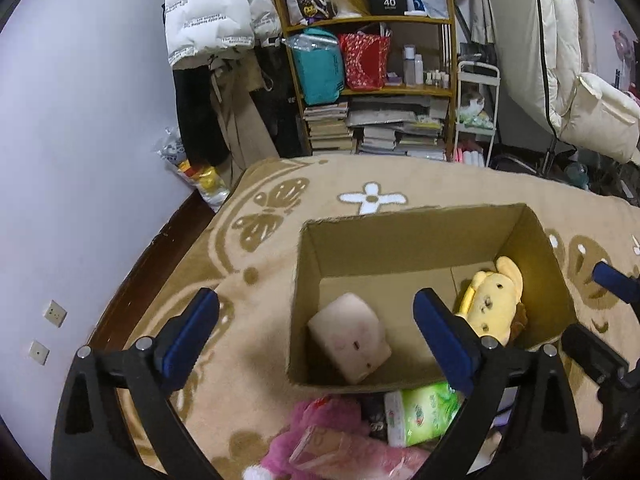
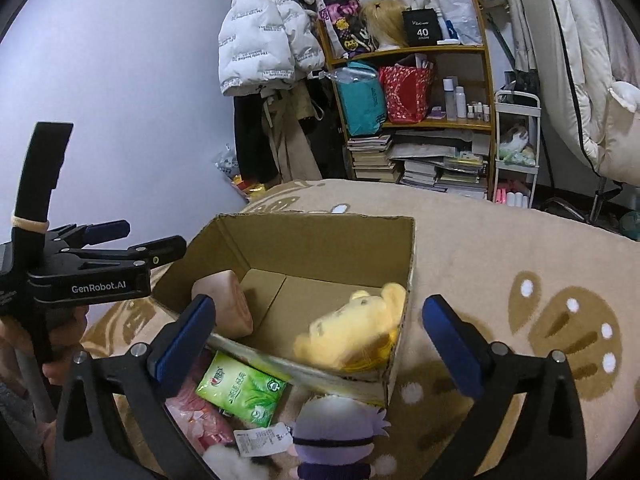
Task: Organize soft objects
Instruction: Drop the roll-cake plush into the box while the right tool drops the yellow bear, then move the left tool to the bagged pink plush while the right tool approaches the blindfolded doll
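Note:
An open cardboard box [image 1: 424, 236] [image 2: 312, 236] stands on a beige patterned blanket. In it lie a pale pink cushion block [image 1: 350, 338] [image 2: 222, 306] and a yellow plush dog [image 1: 494, 300] [image 2: 352, 334]. My left gripper [image 1: 316, 336] is open and empty above the box's near left side. My right gripper [image 2: 320, 340] is open and empty above the near wall, over the yellow plush. In front of the box lie a green tissue pack [image 1: 420, 414] [image 2: 244, 390], a pink plush [image 1: 312, 436], a pink packet [image 2: 196, 412] and a purple-haired plush doll [image 2: 336, 436].
The blanket [image 2: 500, 240] covers a bed. Behind it stand a cluttered wooden bookshelf [image 1: 372, 92] [image 2: 416, 120], hanging coats [image 1: 216, 20] and a white trolley [image 1: 478, 108]. A lilac wall [image 1: 80, 140] runs on the left. My left gripper's body [image 2: 80, 268] shows in the right wrist view.

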The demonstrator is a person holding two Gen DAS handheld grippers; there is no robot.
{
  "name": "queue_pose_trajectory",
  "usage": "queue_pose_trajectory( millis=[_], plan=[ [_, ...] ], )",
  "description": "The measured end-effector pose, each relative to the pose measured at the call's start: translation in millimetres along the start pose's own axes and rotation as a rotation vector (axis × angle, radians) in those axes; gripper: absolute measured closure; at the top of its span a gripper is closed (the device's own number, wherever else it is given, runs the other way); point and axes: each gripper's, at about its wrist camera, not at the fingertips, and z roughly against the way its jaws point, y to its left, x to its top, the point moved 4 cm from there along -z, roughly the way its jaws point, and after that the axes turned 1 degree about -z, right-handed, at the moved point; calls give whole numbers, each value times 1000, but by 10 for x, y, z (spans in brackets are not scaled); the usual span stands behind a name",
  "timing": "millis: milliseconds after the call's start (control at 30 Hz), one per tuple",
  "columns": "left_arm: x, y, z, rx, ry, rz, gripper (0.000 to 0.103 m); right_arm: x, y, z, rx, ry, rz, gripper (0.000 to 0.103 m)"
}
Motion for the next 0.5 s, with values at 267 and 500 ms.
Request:
queue_pose_trajectory(
  millis=[267, 500],
  plan=[
    [-118, 247, 296, 44, 9, 59, 6, -58, -2, 255, -12, -16, -18, 0],
    [-349, 404, 458, 38, 67, 158, 6, -154, 33, 411, -18, 2, -22, 0]
  ],
)
